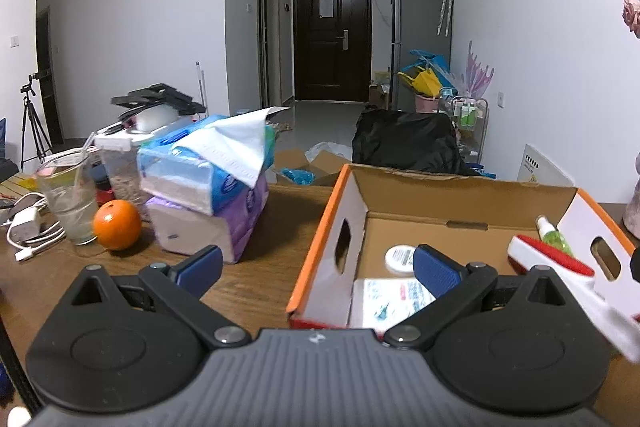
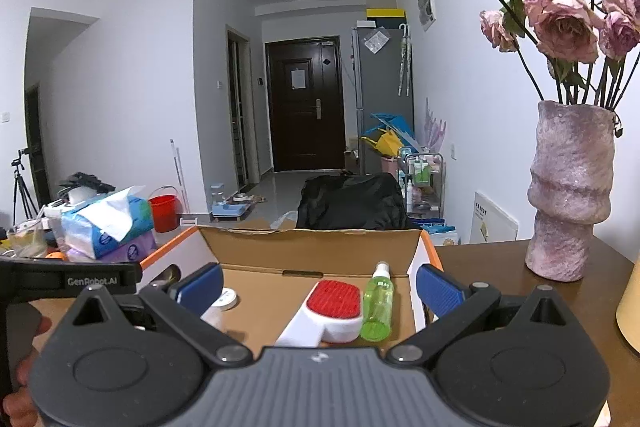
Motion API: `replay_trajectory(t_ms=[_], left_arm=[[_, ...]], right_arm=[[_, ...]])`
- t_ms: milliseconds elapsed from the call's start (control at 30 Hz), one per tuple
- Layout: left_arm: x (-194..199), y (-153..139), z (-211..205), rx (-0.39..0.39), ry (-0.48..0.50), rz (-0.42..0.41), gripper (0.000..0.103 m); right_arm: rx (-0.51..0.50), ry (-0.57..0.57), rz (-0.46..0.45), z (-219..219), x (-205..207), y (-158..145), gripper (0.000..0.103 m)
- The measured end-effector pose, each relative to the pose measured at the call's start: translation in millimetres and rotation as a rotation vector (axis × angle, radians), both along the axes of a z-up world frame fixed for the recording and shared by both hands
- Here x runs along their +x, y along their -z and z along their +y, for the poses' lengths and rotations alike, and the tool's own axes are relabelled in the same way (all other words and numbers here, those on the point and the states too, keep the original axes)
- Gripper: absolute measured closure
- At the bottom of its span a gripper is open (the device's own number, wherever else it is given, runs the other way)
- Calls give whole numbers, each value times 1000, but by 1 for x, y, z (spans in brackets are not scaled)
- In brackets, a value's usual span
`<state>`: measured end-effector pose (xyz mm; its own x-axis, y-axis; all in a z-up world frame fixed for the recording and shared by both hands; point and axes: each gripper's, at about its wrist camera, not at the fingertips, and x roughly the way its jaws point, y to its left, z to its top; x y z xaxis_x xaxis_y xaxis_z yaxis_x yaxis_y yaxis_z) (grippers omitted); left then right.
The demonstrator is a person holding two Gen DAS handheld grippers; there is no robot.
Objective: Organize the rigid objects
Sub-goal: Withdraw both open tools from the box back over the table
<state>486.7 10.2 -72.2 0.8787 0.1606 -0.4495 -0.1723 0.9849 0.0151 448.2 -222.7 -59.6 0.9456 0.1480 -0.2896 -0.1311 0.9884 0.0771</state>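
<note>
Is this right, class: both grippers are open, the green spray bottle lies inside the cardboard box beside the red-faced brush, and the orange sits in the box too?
One detail is wrong. The orange is not in the cardboard box; the left wrist view shows it on the table beside the glass. The green spray bottle does lie beside the red-faced brush, and the left gripper and right gripper are open.

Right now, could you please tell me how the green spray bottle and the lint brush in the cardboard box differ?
The green spray bottle is see-through green with a white nozzle; the lint brush is solid white with a red pad. The bottle is a round cylinder, while the brush is flat with a handle. The bottle points its nozzle toward the far wall of the cardboard box; the brush points its handle toward the camera. Both lie side by side inside the box.
</note>
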Motion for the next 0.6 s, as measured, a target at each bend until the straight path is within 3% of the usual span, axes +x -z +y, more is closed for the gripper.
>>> replay_trajectory(t_ms=[600], left_arm=[[-76, 4, 23, 8, -18, 16, 0]], right_arm=[[-15, -33, 19, 14, -72, 8, 0]])
